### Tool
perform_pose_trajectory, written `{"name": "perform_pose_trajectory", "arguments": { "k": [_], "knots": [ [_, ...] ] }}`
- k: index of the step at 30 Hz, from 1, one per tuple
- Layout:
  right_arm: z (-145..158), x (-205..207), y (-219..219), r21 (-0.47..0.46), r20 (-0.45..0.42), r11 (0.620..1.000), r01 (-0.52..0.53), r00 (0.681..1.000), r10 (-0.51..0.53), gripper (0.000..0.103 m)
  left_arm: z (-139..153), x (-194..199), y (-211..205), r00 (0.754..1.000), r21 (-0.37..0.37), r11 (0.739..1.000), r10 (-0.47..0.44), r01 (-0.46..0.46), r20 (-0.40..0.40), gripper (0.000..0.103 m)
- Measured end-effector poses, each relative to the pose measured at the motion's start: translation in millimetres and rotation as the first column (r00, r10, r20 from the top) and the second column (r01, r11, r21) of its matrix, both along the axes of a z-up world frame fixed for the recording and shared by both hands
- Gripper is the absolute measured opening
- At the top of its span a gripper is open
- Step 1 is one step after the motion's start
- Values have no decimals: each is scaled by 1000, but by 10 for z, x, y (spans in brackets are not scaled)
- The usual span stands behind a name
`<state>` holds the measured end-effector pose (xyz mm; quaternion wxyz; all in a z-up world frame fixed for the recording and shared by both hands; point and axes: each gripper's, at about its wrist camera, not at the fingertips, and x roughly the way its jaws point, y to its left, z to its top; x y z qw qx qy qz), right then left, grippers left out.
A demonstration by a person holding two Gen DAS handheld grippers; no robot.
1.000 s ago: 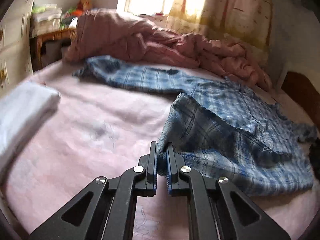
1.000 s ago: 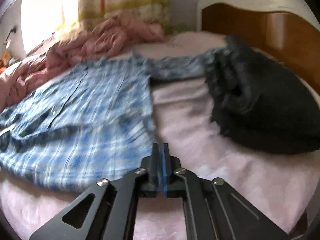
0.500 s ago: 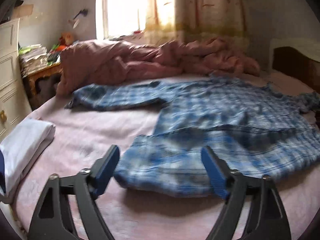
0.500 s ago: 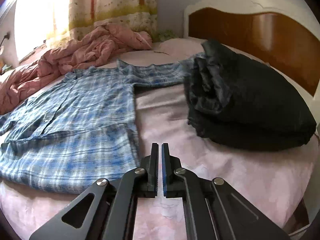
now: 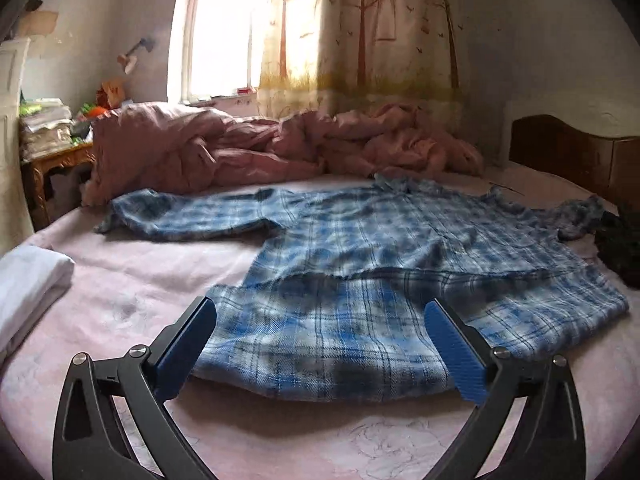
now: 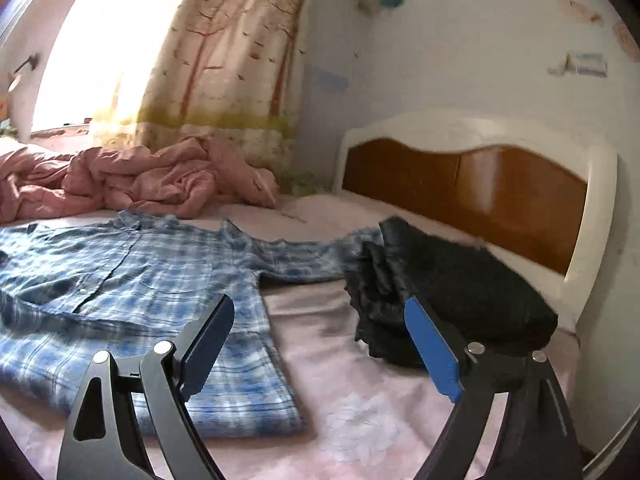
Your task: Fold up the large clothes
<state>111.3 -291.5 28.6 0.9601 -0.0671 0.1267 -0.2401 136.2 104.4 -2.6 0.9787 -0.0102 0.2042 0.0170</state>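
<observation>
A blue plaid shirt (image 5: 380, 248) lies spread on the pink bed sheet (image 5: 140, 288), its bottom part folded up over the body and both sleeves stretched out sideways. My left gripper (image 5: 319, 305) hovers just in front of the folded edge. Its jaws are opening wide and no pad touches the cloth. In the right wrist view the shirt (image 6: 120, 280) fills the left half. My right gripper (image 6: 319, 301) hangs above the shirt's right edge and bare sheet, jaws opening, with nothing between them.
A black folded garment (image 6: 440, 280) lies on the shirt's right sleeve end, near the wooden headboard (image 6: 480, 192). A crumpled pink duvet (image 5: 240, 152) is heaped behind the shirt under the window. A white folded cloth (image 5: 28, 284) sits at the bed's left edge, a nightstand (image 5: 48, 160) beyond.
The left gripper let go of the shirt's hem and spread wide, drawing back. The right gripper went from shut to wide apart and tilted up. The hem now lies folded over the body.
</observation>
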Motion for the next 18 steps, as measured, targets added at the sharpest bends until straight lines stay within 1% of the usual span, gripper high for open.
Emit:
{"name": "perform_pose_trajectory", "arguments": {
  "k": [1,2,4,5,6,8,10,11,12,13,14,15,16,17,18],
  "knots": [
    [-6,-1,55,-10,2,1000,-13,1000,13,89,-1,-8,-13,1000,9,1000,10,-10,1,103],
    [-12,17,107,-11,-17,999,-41,999,41,89,-5,1,-18,1000,7,1000,7,-7,-7,103],
    [-45,97,191,-7,-103,993,-118,988,117,89,-42,51,-9,997,-22,999,-43,42,-57,103],
    [-70,147,235,2,-150,988,-156,977,155,89,-55,81,-8,995,-30,997,-71,69,-75,103],
    [-96,165,252,10,-169,985,-174,970,173,89,-64,117,6,991,-41,995,-97,93,-95,103],
    [-116,157,289,24,-187,980,-199,962,200,89,-65,133,39,989,-60,994,-98,92,-108,103],
    [-138,152,309,53,-215,968,-247,943,253,89,-52,115,43,988,-67,992,-109,102,-112,103],
    [-142,151,320,73,-225,958,-278,931,287,89,-47,110,32,985,-67,991,-124,116,-117,103],
    [-160,151,335,94,-237,947,-307,917,321,89,-48,117,22,984,-58,992,-119,112,-130,103],
    [-184,162,353,119,-256,933,-340,897,360,89,-57,138,27,986,-39,997,-72,67,-150,103],
    [-215,180,368,147,-281,917,-371,873,399,89,-79,169,48,984,-31,999,-33,28,-174,103],
    [-258,195,388,172,-303,902,-397,850,432,89,-102,192,77,982,-41,999,-26,18,-188,103],
    [-326,237,414,212,-339,877,-431,809,480,89,-117,197,94,981,-51,999,-29,19,-190,103],
    [-394,274,441,235,-361,865,-443,787,501,89,-127,197,101,981,-51,998,-31,22,-191,103],
    [-451,305,467,240,-375,867,-438,782,498,89,-125,181,89,981,-39,999,-38,31,-188,103]
  ]
}}
